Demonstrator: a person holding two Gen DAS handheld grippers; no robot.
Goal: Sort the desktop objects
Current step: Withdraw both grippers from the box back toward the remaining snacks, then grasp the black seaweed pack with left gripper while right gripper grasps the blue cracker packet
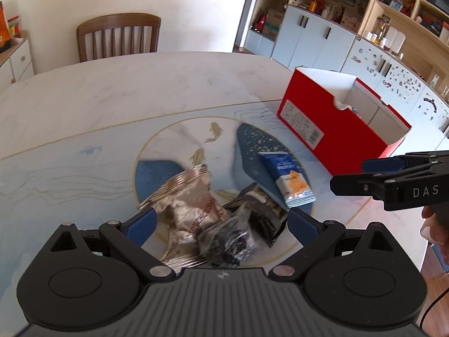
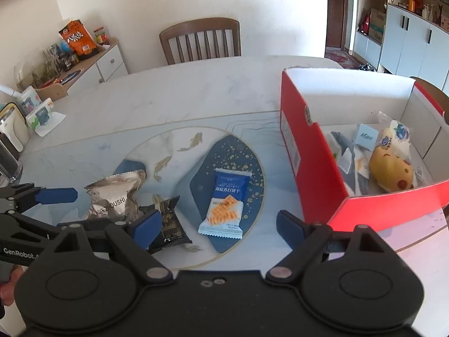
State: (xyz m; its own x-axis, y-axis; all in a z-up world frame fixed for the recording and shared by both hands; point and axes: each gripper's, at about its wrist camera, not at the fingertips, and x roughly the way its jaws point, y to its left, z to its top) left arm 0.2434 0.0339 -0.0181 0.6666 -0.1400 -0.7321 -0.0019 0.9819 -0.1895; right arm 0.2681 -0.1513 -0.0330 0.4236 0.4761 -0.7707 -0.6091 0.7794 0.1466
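Left gripper (image 1: 220,221): jaws spread wide, nothing clamped. Between and just ahead of the blue pads (image 1: 140,226) sits a clear-wrapped dark snack (image 1: 228,241), blurred, lying partly over a silver foil packet (image 1: 182,205) and a black packet (image 1: 261,210). Pads do not press on any of them

Right gripper (image 2: 216,221): jaws likewise fully parted, empty. Its left pad overlaps the black packet in that view (contact cannot be told). The blue-and-white cracker packet (image 2: 226,199) lies flat just beyond the gap between the fingers, on the dark blue gold-speckled patch of the table (image 2: 168,90)

All four loose packets rest close together on the round painted panel with fish motifs, silver one leftmost, cracker packet rightmost, nearest the box

To the right of the cracker packet stands the red box (image 2: 308,174), open-topped, white inside. Within it: a yellow and white wrapped bun (image 2: 393,165), a small pale blue card (image 2: 364,136) and further wrappers, not legible

Each gripper shows at the edge of the other's view, a hand partly seen behind it

Beyond the table: a wooden chair (image 2: 200,39) pushed against the far edge, a low sideboard at left carrying an orange snack bag (image 2: 77,39), pale blue cabinets at right
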